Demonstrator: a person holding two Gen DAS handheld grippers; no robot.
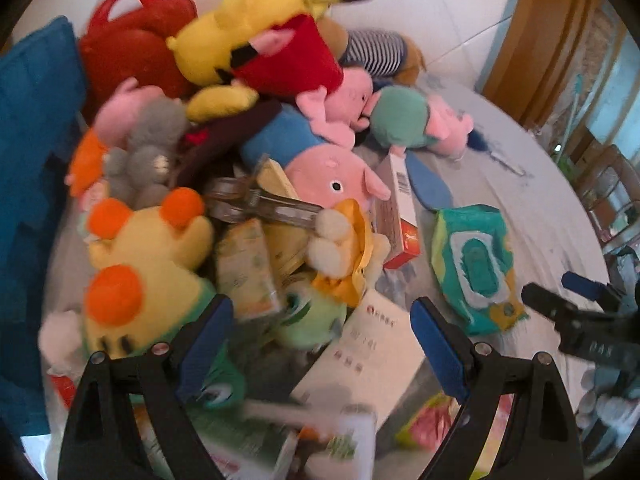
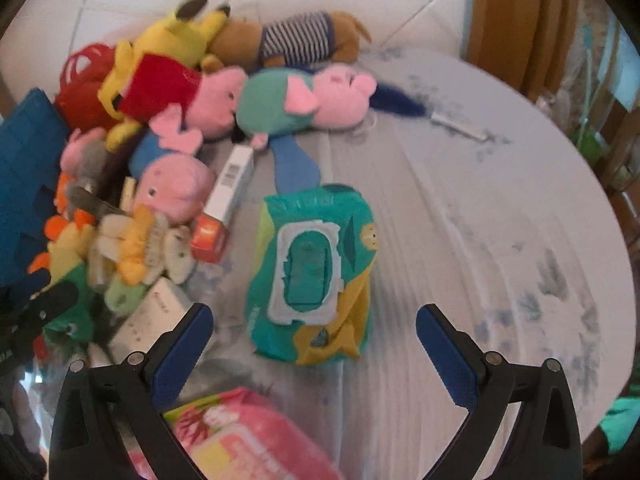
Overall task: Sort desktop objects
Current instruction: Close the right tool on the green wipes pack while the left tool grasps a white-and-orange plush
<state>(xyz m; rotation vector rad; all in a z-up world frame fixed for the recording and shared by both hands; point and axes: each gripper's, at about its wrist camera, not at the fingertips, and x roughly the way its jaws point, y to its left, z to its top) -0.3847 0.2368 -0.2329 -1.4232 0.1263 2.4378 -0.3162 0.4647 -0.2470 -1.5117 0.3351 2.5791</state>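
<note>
Left gripper spread wide, empty, hovering over toy pile on round surface. White box lies between its fingers, green plush just beyond. Right gripper spread wide, empty, above wipes pack. Pack lies flat on surface, lid up, just right of pile, apart from it. Pink pack near bottom edge, blurred. Blue bin at left of pile.
</note>
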